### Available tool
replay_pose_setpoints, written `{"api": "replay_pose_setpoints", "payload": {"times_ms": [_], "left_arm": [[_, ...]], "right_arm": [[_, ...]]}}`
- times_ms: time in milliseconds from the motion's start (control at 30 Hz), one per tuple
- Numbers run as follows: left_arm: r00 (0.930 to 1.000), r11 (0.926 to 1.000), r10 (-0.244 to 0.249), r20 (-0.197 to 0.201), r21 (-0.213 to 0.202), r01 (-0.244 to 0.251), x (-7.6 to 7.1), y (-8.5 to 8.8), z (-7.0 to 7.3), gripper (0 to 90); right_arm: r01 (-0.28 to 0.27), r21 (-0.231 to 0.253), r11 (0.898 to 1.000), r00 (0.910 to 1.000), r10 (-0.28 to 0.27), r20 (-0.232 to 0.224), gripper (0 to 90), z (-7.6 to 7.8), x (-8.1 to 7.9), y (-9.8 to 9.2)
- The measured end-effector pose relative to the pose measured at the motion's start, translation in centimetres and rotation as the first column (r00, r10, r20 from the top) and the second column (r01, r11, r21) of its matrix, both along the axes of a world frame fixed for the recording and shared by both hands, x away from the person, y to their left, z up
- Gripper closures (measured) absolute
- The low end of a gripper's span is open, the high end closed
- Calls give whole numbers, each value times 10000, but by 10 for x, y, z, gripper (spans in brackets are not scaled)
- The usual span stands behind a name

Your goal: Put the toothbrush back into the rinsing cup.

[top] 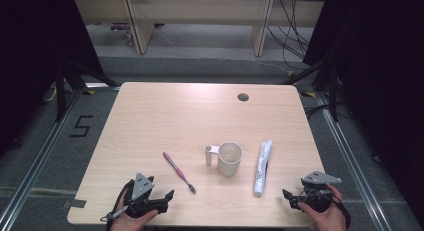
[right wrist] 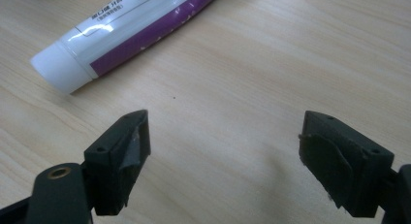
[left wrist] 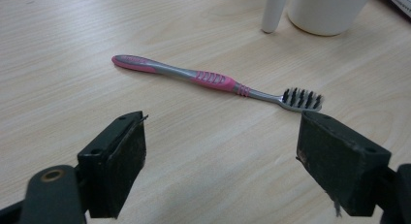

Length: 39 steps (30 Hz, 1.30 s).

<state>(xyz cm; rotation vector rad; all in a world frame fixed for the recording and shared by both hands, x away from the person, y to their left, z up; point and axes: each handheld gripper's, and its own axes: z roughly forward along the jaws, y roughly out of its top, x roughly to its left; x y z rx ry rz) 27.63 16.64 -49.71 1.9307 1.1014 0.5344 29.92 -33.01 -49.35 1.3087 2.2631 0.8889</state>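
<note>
with both tongs gaping and empty, the left tongs (left wrist: 220, 151) should straddle the toothbrush (left wrist: 213, 81) at its pink grip, while the right tongs (right wrist: 223, 156) wait by the toothpaste tube (right wrist: 131, 32).

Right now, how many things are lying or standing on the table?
3: a pink toothbrush lying left of centre, a white cup standing in the middle, and a toothpaste tube lying to its right.

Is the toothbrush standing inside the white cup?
No, the toothbrush lies flat on the table, left of the white cup and apart from it.
</note>
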Motion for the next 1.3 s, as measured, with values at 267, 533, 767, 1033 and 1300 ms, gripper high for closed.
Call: {"api": "replay_pose_setpoints", "payload": {"times_ms": [267,533,767,1033,1300], "left_arm": [[9999,9998,-101,-42,154,101,-1,-3,-2,176],[9987,9986,-500,27,145,500,-1,-7,-1,167],[9975,9977,-648,294,213,641,1,-8,3,159],[9899,9886,-1342,459,750,1306,9,-1,8,179],[9805,9680,-1940,311,1680,1862,18,-2,18,203]], "right_arm": [[41,41,10000,9999,-40,-109,200,0,-1,2],[-31,64,10000,10000,32,-61,202,0,-1,2],[-390,43,9992,9991,389,136,207,-1,1,0],[-223,211,9995,9998,223,2,211,0,-1,3],[-326,268,9991,9993,330,-156,213,1,1,0]]}}
